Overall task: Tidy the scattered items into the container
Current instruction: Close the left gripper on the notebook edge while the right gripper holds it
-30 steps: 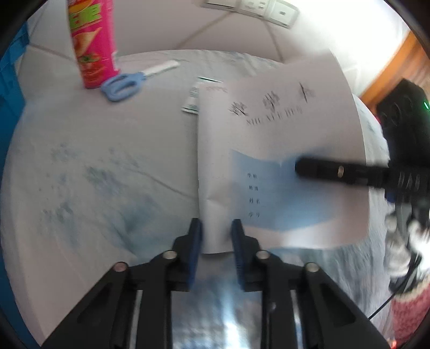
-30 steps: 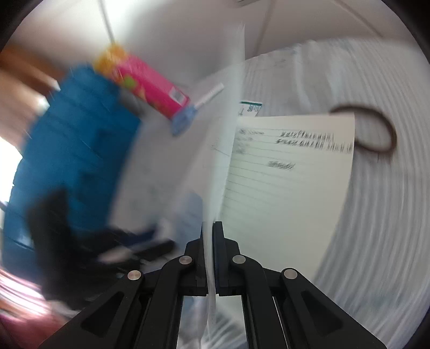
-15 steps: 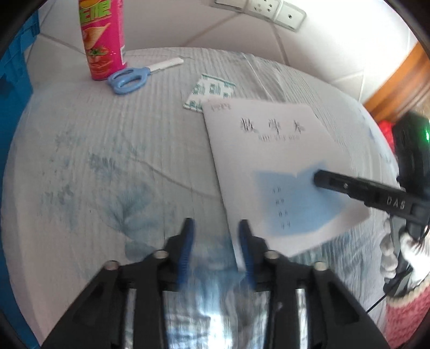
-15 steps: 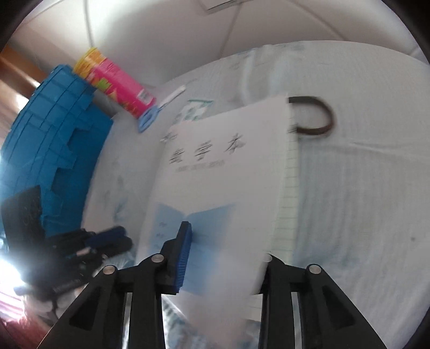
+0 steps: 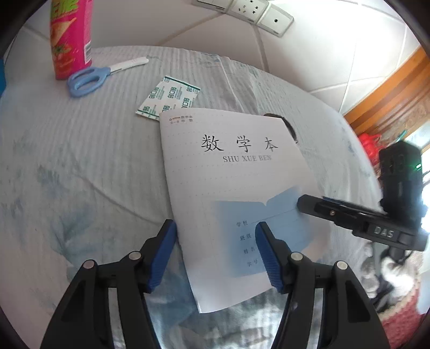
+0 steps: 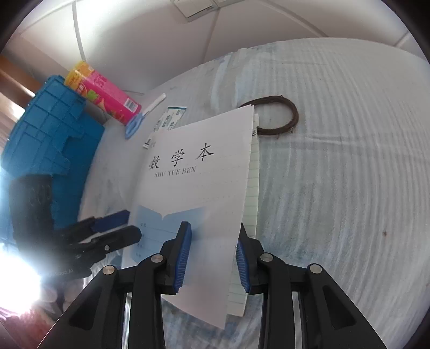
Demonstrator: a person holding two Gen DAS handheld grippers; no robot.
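A white and blue math notebook [image 5: 236, 193] lies closed on the bed; it also shows in the right wrist view [image 6: 199, 188]. My left gripper [image 5: 215, 252] is open, its jaws astride the notebook's near left corner. My right gripper [image 6: 212, 255] is open, its jaws astride the notebook's near edge, the cover slightly lifted. The blue crate [image 6: 51, 139] stands at the left. Pink chip can [image 5: 71, 35], blue scissors [image 5: 91, 77], plaster packet [image 5: 168, 98] and brown hair band [image 6: 282, 115] lie beyond.
The bed has a pale blue patterned sheet [image 5: 80, 166]. A white tiled wall with sockets [image 5: 250, 10] is behind. A wooden door frame [image 5: 397, 91] is at the right.
The notebook was held up open between both grippers; it now lies closed on the bed. Both grippers have let go and opened.
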